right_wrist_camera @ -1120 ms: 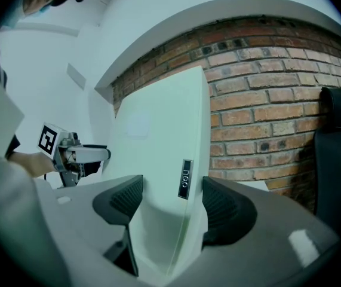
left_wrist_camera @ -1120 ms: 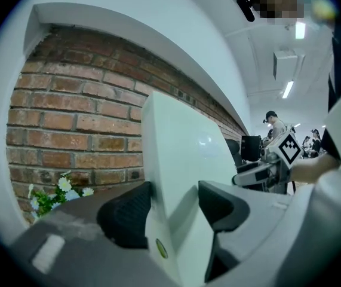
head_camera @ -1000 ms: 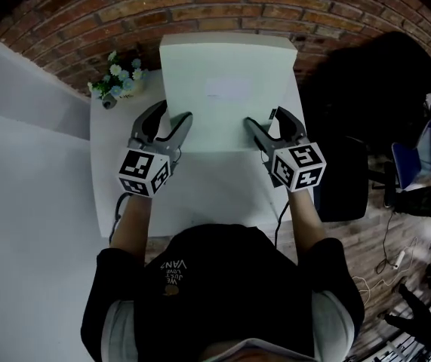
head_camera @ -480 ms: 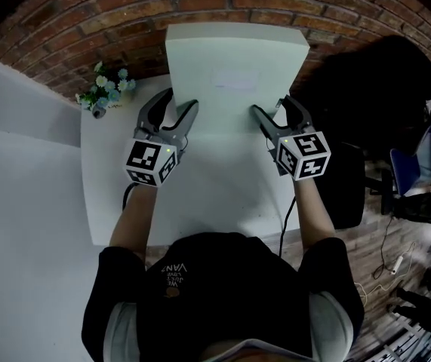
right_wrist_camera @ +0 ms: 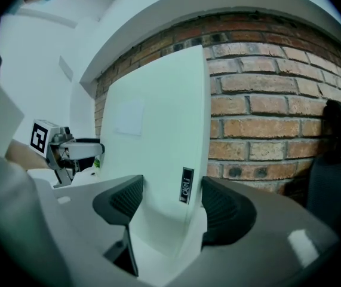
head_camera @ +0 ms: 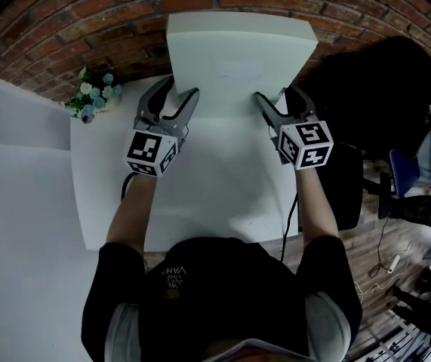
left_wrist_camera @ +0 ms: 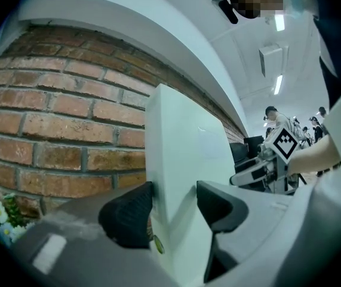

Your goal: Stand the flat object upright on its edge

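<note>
A thick white flat panel (head_camera: 238,59) stands tilted up on its near edge on the white table (head_camera: 200,202), its top toward the brick wall. My left gripper (head_camera: 181,87) clamps its left side; the jaws are closing, with the panel (left_wrist_camera: 182,142) between the dark pads (left_wrist_camera: 128,214). My right gripper (head_camera: 274,95) clamps the right side. In the right gripper view the panel (right_wrist_camera: 158,118) fills the gap between both pads, and a small black label (right_wrist_camera: 186,185) shows on its edge. Each gripper view shows the other gripper across the panel (left_wrist_camera: 260,172) (right_wrist_camera: 68,151).
The brick wall (head_camera: 87,29) rises right behind the table. A small bunch of flowers (head_camera: 90,96) sits at the table's far left corner. A black chair (head_camera: 381,81) stands to the right, with cables and gear on the floor (head_camera: 419,292).
The panel has tipped up steeper toward the wall. Both grippers have moved forward and up with it, still on its two sides.
</note>
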`<state>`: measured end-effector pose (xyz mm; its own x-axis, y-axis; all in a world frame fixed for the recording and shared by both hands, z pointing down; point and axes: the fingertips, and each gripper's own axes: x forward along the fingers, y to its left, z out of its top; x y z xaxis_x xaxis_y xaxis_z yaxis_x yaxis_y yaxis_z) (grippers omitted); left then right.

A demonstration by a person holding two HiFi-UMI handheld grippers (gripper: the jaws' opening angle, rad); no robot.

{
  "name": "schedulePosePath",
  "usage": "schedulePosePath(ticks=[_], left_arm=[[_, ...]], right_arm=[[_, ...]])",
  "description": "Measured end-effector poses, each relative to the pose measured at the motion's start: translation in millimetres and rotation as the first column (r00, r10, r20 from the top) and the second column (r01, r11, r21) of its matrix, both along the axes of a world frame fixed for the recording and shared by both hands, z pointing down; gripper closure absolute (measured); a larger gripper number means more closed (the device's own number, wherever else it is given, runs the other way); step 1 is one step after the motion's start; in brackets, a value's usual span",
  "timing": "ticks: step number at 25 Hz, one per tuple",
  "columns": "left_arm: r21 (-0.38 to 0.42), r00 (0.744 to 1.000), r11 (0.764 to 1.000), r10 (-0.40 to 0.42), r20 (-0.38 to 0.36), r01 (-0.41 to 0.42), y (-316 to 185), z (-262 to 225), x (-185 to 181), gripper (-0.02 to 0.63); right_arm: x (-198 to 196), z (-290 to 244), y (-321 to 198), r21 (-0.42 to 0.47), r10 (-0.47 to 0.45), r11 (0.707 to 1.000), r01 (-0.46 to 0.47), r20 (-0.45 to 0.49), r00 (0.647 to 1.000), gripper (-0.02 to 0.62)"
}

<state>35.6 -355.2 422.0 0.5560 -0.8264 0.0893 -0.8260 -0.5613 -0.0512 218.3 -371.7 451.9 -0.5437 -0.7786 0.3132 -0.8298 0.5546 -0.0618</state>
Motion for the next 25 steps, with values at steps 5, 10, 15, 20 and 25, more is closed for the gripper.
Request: schedulePosePath(ticks=[5,10,15,20,25], left_arm=[[0.01,1.0,1.0,-0.001,-0.004,0.001,-19,10,12,0.37],[0.006,1.0,1.0,-0.006,-0.016,0.006,-38,21,22,0.37],[0.006,1.0,1.0,-0.002,-0.025,0.002,-54,30,30,0.37],[0.005,1.0,1.0,0.003,-0.027,-0.003,-69,40,36,0.37],[-0.001,0.999,1.0,0.002,-0.035,-0.002,-80,48,41,0.37]], right_arm=[[12,9,-22,0.009,0.003,1.0,-0.002,-0.019,1.0,0.291],[22,20,-42,0.005,0.007,1.0,-0.007,-0.037,0.999,0.291],[30,28,-59,0.01,0.014,1.0,-0.013,-0.046,0.999,0.291],[36,35,-75,0.026,0.019,1.0,-0.017,-0.065,0.998,0.291],[41,42,-87,0.035,0.027,0.999,-0.024,-0.08,0.996,0.291]])
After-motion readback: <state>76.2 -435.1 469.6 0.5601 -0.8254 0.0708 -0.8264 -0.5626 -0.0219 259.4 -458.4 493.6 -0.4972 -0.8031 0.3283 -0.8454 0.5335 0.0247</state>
